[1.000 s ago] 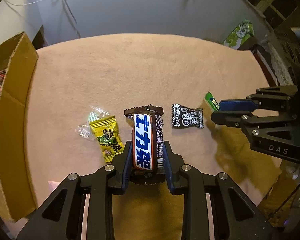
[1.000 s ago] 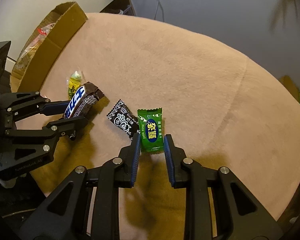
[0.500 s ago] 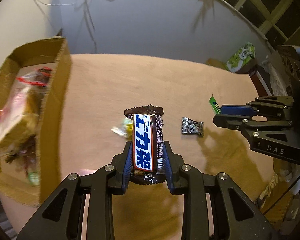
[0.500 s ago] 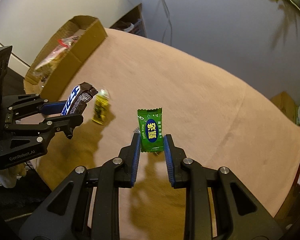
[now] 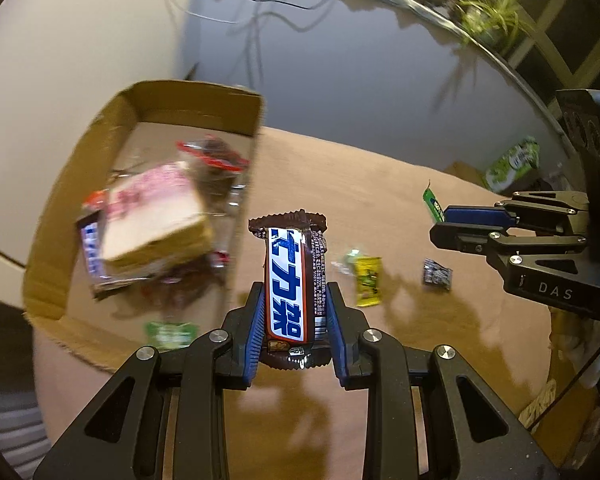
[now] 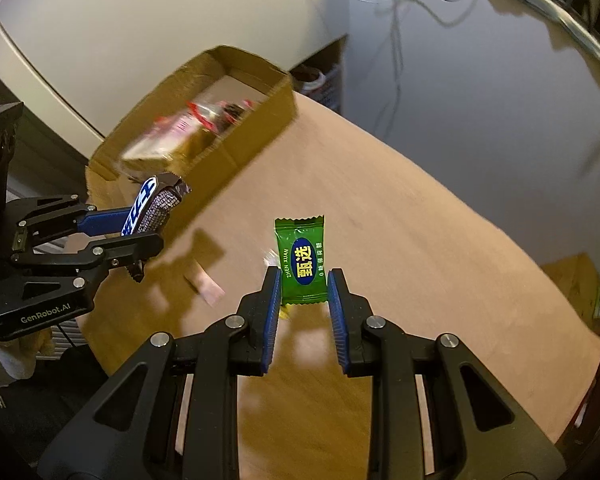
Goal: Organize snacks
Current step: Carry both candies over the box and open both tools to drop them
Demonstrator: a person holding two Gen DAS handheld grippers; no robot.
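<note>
My left gripper (image 5: 294, 300) is shut on a brown chocolate bar (image 5: 290, 280) with a blue and white label, held upright above the tan table, just right of the cardboard box (image 5: 240, 216). That bar (image 6: 152, 204) and left gripper (image 6: 140, 228) show at the left of the right wrist view, near the box's (image 6: 236, 152) side wall. My right gripper (image 6: 304, 280) is shut on a green candy packet (image 6: 302, 262), lifted over the table; the same packet (image 5: 432, 204) shows edge-on in the right gripper (image 5: 440, 224). A yellow candy (image 5: 367, 280) and a black candy (image 5: 436, 274) lie on the table.
The cardboard box holds several wrapped snacks, among them a pink and tan pack (image 5: 156, 216). A green pack (image 5: 170, 334) lies by the box's near wall. A green carton (image 5: 512, 164) sits beyond the table's far right edge. A plant (image 5: 488, 16) and cables hang at the back wall.
Both grippers rose and swung left toward the cardboard box, carrying their snacks. The box fills more of both views; the yellow and black candies now lie to the right of the chocolate bar.
</note>
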